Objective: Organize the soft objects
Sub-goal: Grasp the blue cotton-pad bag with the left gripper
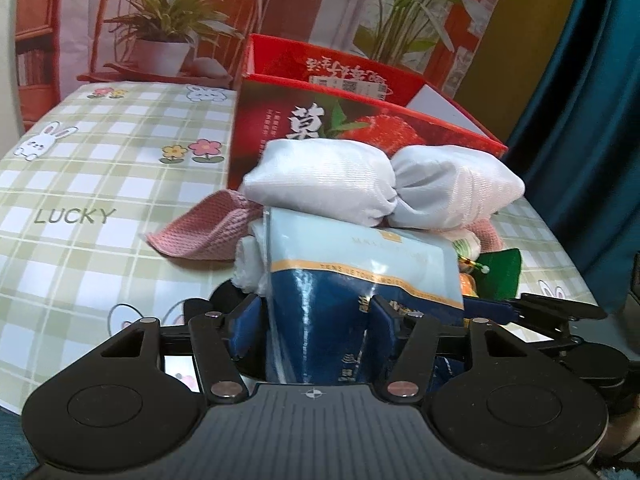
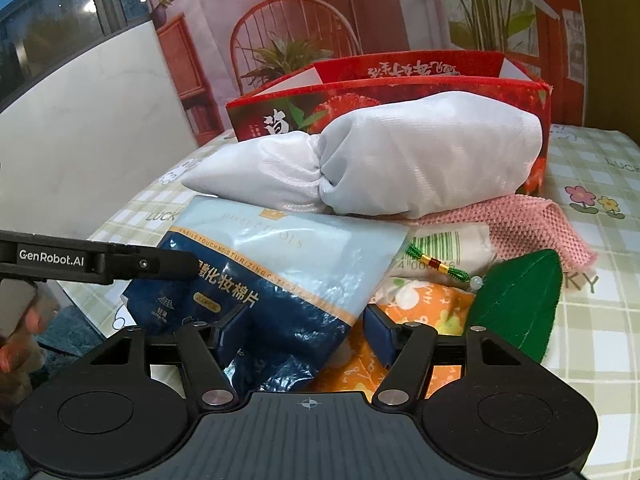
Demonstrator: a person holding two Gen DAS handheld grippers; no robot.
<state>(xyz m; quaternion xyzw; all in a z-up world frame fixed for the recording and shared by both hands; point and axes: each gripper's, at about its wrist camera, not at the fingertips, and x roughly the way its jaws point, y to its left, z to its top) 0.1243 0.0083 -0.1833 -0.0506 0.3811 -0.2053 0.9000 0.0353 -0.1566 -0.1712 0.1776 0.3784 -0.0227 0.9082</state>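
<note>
A blue and pale pack of cotton pads lies on a pile of soft things, under a knotted white cloth bundle. My left gripper is open around the pack's near end, its right pad overlapping the wrapper. Its black finger reaches the pack's left edge in the right wrist view. My right gripper is open over the pack's lower corner, with a gap at its right pad. A pink knitted cloth, an orange printed cloth and a green felt leaf lie in the pile.
An open red strawberry box stands just behind the pile. The green checked tablecloth stretches to the left. A teal curtain hangs at the right. A person's hand shows at the left edge.
</note>
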